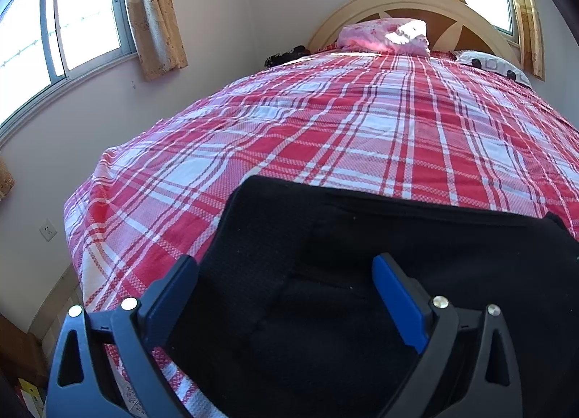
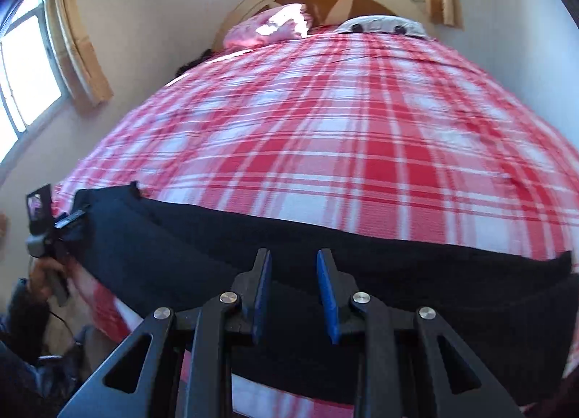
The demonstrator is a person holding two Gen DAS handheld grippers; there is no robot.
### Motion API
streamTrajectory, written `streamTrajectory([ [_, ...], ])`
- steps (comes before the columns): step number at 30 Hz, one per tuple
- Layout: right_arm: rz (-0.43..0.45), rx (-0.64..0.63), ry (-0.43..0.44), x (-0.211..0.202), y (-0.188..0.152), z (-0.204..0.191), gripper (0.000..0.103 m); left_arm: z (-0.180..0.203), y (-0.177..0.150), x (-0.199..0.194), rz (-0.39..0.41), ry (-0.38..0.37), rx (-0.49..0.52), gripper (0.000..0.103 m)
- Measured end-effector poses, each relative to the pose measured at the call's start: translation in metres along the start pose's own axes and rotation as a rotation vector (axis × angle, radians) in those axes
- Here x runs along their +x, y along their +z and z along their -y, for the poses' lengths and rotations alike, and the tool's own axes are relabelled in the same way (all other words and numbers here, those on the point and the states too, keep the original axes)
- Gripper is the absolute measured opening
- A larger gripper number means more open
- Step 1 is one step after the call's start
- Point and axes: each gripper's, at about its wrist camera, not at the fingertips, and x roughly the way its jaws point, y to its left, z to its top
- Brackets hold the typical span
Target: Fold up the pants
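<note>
Two grippers, jaws apart | black pants (image 1: 343, 273) flat on bed (image 1: 325, 121)

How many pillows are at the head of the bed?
2: a pink pillow on the left against the headboard, and a white patterned pillow to its right. Others may be hidden beyond the view.

Bed: red-and-white plaid cover (image 1: 325, 135), fills most of the room.
Headboard (image 1: 409, 1): arched, cream rim, brown panels.
Pillows: pink (image 1: 383, 36) beside grey-white one (image 1: 488, 63), at the headboard.
Windows: side window (image 1: 54, 27), bright daylight; second behind the headboard.
Curtains (image 1: 152, 9): beige, drawn aside.
Walls: pale; socket (image 1: 47, 229) low down.
</note>
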Motion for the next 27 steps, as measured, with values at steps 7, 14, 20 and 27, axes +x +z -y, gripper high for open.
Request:
streamTrajectory([
  [7,-0.052,-0.018,0.137,0.016,-0.029,-0.034,0.028,-0.003,-0.001,0.002,0.000,-0.014,-0.007,0.100],
  [14,-0.041,0.041,0.204,0.015,-0.066,-0.031,0.028,-0.003,-0.001,0.002,-0.001,-0.016,-0.007,0.100],
  [20,-0.007,-0.069,0.100,-0.016,-0.036,-0.031,0.028,-0.003,-0.001,0.002,0.000,-0.014,-0.008,0.100],
  [27,-0.044,-0.196,-0.233,-0.022,-0.013,0.014,0.028,-0.002,0.000,0.002,-0.001,-0.013,-0.005,0.101],
])
